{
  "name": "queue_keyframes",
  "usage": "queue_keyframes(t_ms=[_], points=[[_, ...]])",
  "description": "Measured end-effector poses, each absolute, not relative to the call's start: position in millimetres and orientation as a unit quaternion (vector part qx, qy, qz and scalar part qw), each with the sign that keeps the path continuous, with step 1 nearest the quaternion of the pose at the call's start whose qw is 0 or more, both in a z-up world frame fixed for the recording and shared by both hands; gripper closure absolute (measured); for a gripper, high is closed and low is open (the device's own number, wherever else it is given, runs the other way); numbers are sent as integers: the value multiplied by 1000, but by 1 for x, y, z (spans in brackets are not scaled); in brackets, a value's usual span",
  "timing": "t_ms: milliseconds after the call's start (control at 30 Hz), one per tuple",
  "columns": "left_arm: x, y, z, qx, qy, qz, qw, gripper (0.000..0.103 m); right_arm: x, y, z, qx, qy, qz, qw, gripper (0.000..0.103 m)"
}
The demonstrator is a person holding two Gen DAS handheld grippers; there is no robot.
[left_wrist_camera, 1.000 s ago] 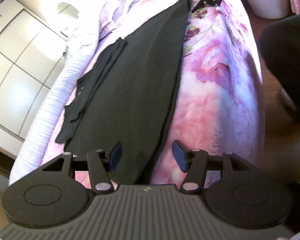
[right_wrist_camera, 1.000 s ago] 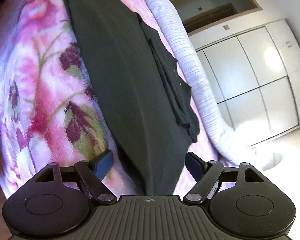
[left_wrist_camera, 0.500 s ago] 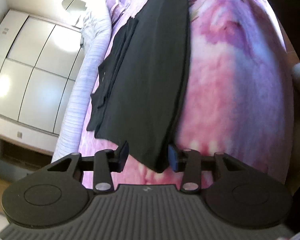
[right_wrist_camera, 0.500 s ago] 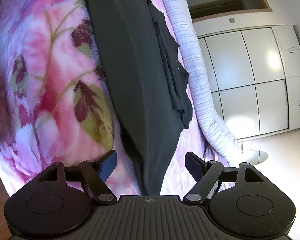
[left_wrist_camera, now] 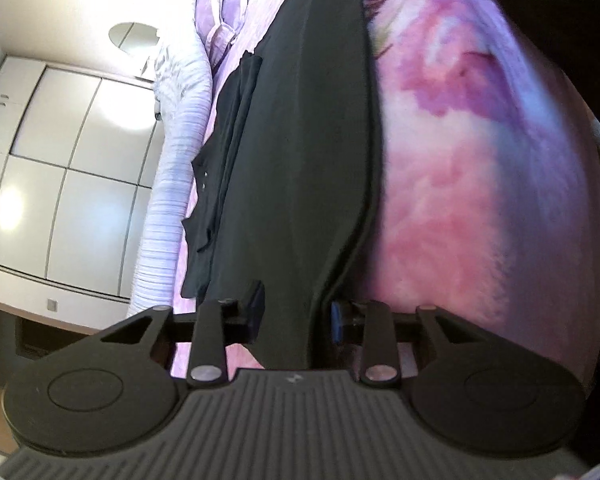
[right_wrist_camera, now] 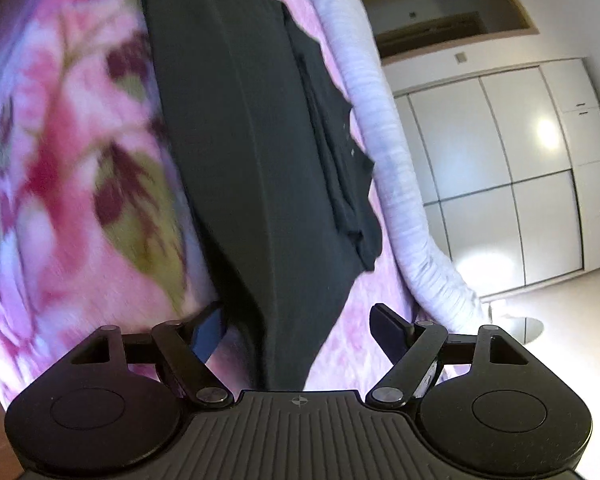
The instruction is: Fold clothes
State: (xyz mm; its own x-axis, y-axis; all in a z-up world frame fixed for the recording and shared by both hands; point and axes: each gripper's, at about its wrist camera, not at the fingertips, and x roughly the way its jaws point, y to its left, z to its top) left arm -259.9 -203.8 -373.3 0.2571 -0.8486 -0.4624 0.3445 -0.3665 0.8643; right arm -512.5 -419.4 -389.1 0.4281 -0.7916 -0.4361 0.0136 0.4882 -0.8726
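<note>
Closing jaws of the left gripper (left_wrist_camera: 296, 316) have the near end of the black garment (left_wrist_camera: 300, 152) between them; the fabric fills the gap from one blue pad to the other, though whether the pads already press on it cannot be told. Across the cloth, the right gripper (right_wrist_camera: 298, 330) stands spread wide, with the garment's (right_wrist_camera: 236, 140) opposite end lying between its fingers and touching neither pad.

From each gripper the garment runs straight away as a long dark strip, its long axis lined up with the way the fingers point, so the two grippers sit at its two narrow ends. It lies flat on a pink floral blanket (left_wrist_camera: 460, 184). One long edge looks doubled, a thin second layer showing along it in the left wrist view. Along the other long side a smaller rumpled flap of the same dark cloth (right_wrist_camera: 340, 168) rests on top, with a few pale dots on it.

Beyond that side a pale striped bolster (right_wrist_camera: 384, 152) follows the blanket's edge, and past it stand white cupboard doors (right_wrist_camera: 500, 168).
</note>
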Motion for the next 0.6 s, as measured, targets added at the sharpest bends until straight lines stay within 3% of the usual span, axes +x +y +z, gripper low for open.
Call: queue_keyframes(t_ms=[67,133,167,233,300,600], points=[[-257,-208,-372,594,-199,-574,527,77,-516,-424,-392,-431,461,-272,726,27],[-254,-211,-369,594,-184,-577,530,87,-517,-428,-393,-433,467,-268,723,38],[-252,-213,-369,596,-175,-578,529,97,-516,-429,-394,-433,474,-266,719,47],[-249,-218,-367,598,-159,-581,528,99,-515,-433,-396,-427,492,-262,712,63],[-247,-220,-363,598,-146,-584,530,100,-515,-438,-397,-414,510,-258,708,98],[-216,-191,-306,580,-117,-584,555,101,-523,-407,-355,-390,493,-273,729,102]])
